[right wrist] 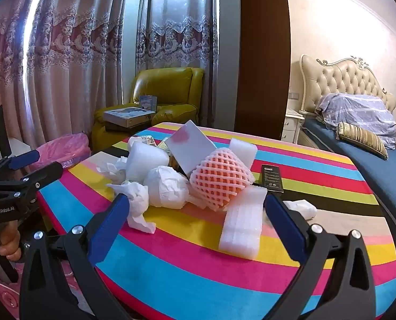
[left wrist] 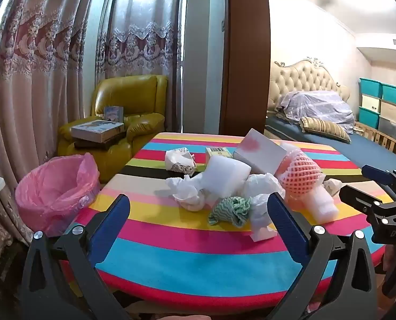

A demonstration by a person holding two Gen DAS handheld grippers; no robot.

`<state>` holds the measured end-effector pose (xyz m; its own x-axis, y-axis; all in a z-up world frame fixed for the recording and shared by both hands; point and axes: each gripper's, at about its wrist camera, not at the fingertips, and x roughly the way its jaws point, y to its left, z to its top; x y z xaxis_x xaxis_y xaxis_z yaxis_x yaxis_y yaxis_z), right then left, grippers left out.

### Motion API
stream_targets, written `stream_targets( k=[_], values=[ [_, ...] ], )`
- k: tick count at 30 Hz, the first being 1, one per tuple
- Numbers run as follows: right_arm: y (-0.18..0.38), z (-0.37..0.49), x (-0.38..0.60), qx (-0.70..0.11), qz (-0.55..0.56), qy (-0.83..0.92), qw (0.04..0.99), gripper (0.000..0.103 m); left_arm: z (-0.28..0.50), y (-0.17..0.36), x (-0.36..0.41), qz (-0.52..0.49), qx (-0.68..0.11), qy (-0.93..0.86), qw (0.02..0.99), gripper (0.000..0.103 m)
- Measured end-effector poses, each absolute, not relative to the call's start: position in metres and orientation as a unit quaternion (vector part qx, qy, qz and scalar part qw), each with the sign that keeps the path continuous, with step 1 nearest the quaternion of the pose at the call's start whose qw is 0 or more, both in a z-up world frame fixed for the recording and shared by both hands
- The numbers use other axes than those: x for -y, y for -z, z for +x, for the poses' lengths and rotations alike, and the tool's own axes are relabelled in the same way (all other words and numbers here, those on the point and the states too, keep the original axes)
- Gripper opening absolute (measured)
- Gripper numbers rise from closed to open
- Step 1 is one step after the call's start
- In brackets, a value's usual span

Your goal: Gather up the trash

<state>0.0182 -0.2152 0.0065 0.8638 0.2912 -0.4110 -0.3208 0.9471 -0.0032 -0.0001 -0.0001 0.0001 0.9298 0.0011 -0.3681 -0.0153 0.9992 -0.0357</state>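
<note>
Left claw (left wrist: 199,208): shown spread wide, nothing gripped; both blue fingers are held over the near part of the striped counter (left wrist: 187,261).

Right claw (right wrist: 196,210): likewise spread wide and empty; seen at the right edge of the left wrist view, apart from the left claw.

Trash pile: gathered on the middle of the counter, just beyond both claws.

Green-and-white rag (left wrist: 231,209): framed between the left claw's fingers, nearest item to that claw, lying on a yellow stripe.

Crumpled white paper (left wrist: 187,193): placed left of the rag, far side of the left finger; further white wads are seen to the rag's right.

Foam strip (right wrist: 244,224): laid lengthwise between the right claw's fingers, close to the right finger, not touched.

Pink foam net (right wrist: 220,177): rested on the far end of the foam strip, at the right of the pile.

White card with pink blot (right wrist: 190,146): propped tilted behind the net.

Foam blocks (right wrist: 146,160): set at the pile's left and far sides.

Black card (right wrist: 272,178): laid flat to the right of the net.

Small barcoded box (left wrist: 218,153): set at the far side of the pile.

Bin with pink liner (left wrist: 55,194): stood off the counter's left edge, well apart from the pile; contents cannot be told.

Yellow armchair (left wrist: 134,114): located far left; flat boxes are stacked on its seat.
</note>
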Motion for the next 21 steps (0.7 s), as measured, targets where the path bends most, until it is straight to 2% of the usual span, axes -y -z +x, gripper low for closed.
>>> stream_targets(
  k=[21],
  values=[
    [-0.0081, 0.0107, 0.2099, -0.200, -0.037, -0.161, 0.966, 0.099, -0.0005, 0.0019, 0.0034, -0.021, -0.189, -0.005, 0.982, 0.097]
  ],
)
